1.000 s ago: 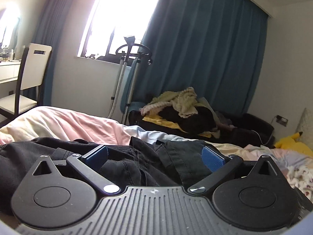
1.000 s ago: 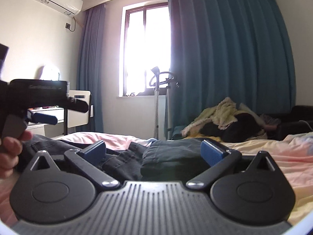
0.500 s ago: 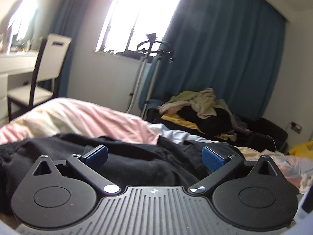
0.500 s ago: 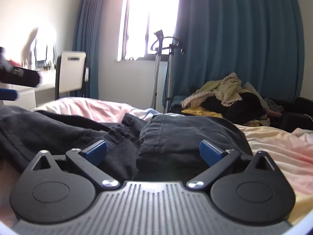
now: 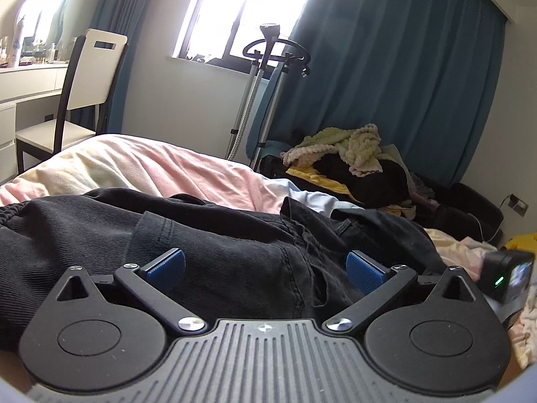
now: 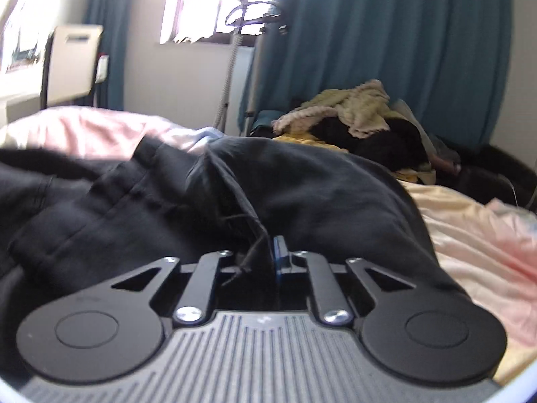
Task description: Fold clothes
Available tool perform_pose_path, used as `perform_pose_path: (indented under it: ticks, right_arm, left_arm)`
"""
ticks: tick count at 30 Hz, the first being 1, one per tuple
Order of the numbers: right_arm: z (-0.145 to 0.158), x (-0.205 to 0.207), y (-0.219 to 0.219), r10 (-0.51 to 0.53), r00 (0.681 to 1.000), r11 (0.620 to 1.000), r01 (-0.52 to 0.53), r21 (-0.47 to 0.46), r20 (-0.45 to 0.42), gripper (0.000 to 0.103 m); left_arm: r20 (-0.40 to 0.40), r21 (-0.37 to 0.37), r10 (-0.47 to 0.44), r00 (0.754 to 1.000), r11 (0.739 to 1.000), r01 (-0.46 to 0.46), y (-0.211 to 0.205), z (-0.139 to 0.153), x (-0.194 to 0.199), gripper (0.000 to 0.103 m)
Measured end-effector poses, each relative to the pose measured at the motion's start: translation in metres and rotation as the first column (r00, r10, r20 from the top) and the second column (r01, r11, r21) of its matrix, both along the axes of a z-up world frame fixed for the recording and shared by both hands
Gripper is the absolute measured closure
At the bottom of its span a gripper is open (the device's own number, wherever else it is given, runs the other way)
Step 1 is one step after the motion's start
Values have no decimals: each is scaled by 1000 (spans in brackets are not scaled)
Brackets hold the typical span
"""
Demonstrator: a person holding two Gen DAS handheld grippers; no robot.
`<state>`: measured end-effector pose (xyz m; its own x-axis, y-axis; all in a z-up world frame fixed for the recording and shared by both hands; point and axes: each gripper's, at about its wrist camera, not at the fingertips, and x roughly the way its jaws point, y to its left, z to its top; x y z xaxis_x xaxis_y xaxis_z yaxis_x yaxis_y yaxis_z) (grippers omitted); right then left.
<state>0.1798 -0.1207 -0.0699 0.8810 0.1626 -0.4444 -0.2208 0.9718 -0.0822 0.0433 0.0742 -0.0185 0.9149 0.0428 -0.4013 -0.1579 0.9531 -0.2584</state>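
Observation:
Black trousers (image 5: 208,235) lie spread and rumpled on the pink and cream bedding (image 5: 141,164). My left gripper (image 5: 265,268) is open, its blue pads (image 5: 167,263) resting low over the black cloth with nothing between them. In the right wrist view the same black trousers (image 6: 302,181) fill the foreground. My right gripper (image 6: 273,255) is shut on a frayed edge of the trousers, the cloth pinched between the blue pads (image 6: 278,252).
A pile of mixed clothes (image 5: 349,161) sits on a dark seat beyond the bed, before blue curtains (image 5: 402,84). A garment steamer stand (image 5: 265,67) is by the window. A white chair (image 5: 84,77) and desk are at left. The right gripper's camera (image 5: 506,278) shows at right.
My right gripper has closed from wide open onto the trousers' edge. Both grippers have dropped lower and closer to the black cloth; the left stays open.

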Motion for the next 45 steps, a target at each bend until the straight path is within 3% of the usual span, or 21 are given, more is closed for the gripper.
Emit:
perform_pose_path:
  ticks: [4,11,16,18,21,23,27,31,33,35,37,39,45]
  right_arm:
    - [27,1,-41,-45,997,981,32,193,66,90]
    - [73,34,-121,-185,973,965,154,210,135,90]
    - [90,60,-214,-366,913,921,328,210,181,90]
    - [86,68,-254,-430,886,894,390,219,176,90]
    - [64,77,-307,-483,864,866,447,226,142,90]
    - [39,81,-328,-477,868,874,453,174,139,89]
    - [-24,92,-352,-492,869,867,483,124,51,87]
    - [-71,98,-363,-523,852,845,522,117,-19,72]
    - [-71,98,-366,-543,840,832,540,127,-16,57]
    - [-67,97,-367,-561,828,820,557,132,-12,25]
    - [-57,89,-364,-557,830,824,549,140,24,14]
    - [-49,83,-361,-545,838,834,535,134,43,13]
    - [14,48,-316,-452,882,890,434,142,132,12]
  left_arm:
    - [-20,41,-16,1000,999,17,-8,-5,5,0]
    - [-34,107,-54,998,993,58,-30,-11,4,0]
    - [0,162,-105,994,981,103,-46,-11,2,0]
    - [-9,184,-123,992,975,123,-53,-15,5,0]
    - [7,212,-69,998,975,65,-59,-17,8,0]
    - [23,230,-23,999,973,17,-62,-19,11,0]
    - [20,233,35,999,972,-38,-67,-21,24,0]
    - [-13,259,25,1000,966,-20,-72,-23,31,0]
    - [-19,268,14,1000,963,-8,-75,-24,32,0]
    - [-21,275,4,1000,961,2,-77,-24,32,0]
    - [-8,264,-5,1000,964,7,-75,-21,29,0]
    - [9,241,-23,1000,970,20,-73,-17,25,0]
    - [82,206,-45,996,978,28,-66,-3,9,0]
